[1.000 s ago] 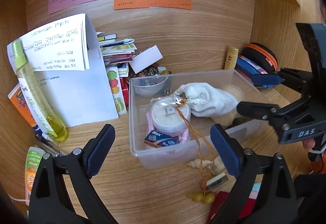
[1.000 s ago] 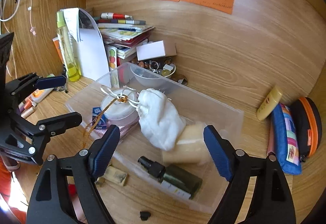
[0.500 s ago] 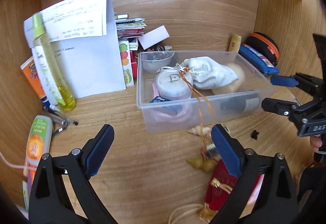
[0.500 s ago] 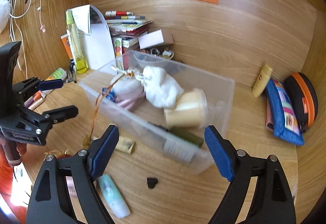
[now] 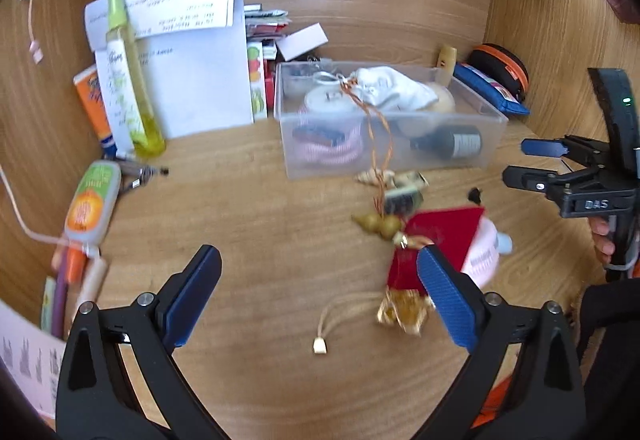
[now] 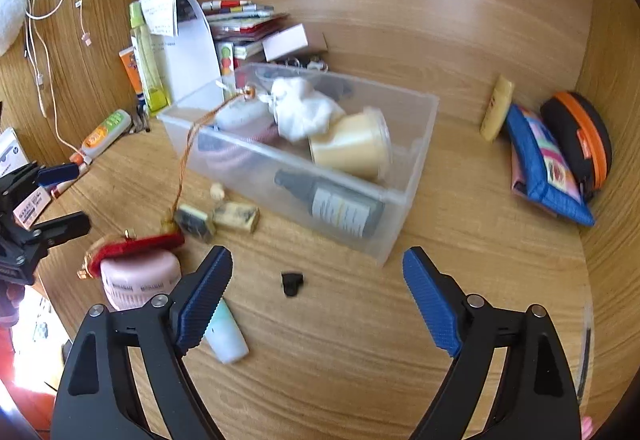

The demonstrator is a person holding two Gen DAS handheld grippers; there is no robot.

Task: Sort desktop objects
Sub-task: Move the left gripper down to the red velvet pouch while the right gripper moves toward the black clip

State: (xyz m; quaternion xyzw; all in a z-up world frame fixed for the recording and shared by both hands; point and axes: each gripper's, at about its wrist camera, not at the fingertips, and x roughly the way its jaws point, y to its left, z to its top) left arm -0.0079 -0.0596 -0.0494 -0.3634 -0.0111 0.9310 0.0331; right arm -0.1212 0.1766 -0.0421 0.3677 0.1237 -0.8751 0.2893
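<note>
A clear plastic bin (image 5: pixel 490 119) (image 6: pixel 404 199) stands on the wooden desk, holding a white cloth pouch (image 5: pixel 394 91) (image 6: pixel 304 113), a cream jar (image 6: pixel 352 145), a dark bottle (image 5: pixel 448 143) (image 6: pixel 340 205) and a round tin. An orange cord hangs over its front wall down to a gourd charm (image 5: pixel 378 226). A red pouch (image 5: pixel 436 244) (image 6: pixel 136 244) lies on a pink bottle (image 6: pixel 138 280). My left gripper (image 5: pixel 318 296) is open over bare desk, short of the red pouch. My right gripper (image 6: pixel 318 296) is open, nothing between its fingers, a small black piece (image 6: pixel 291 283) just ahead.
Papers (image 5: pixel 192 79), a yellow-green bottle (image 5: pixel 132 79) and stacked books stand at the back left. Tubes and pens (image 5: pixel 92 207) lie along the left edge. A blue pouch (image 6: pixel 544 167), a black-orange case (image 6: pixel 580 135) and a yellow tube (image 6: pixel 496 107) sit at the right.
Both grippers have pulled back from the bin toward the desk's front, so the red pouch, pink bottle and small black piece have come into view. Both stay open.
</note>
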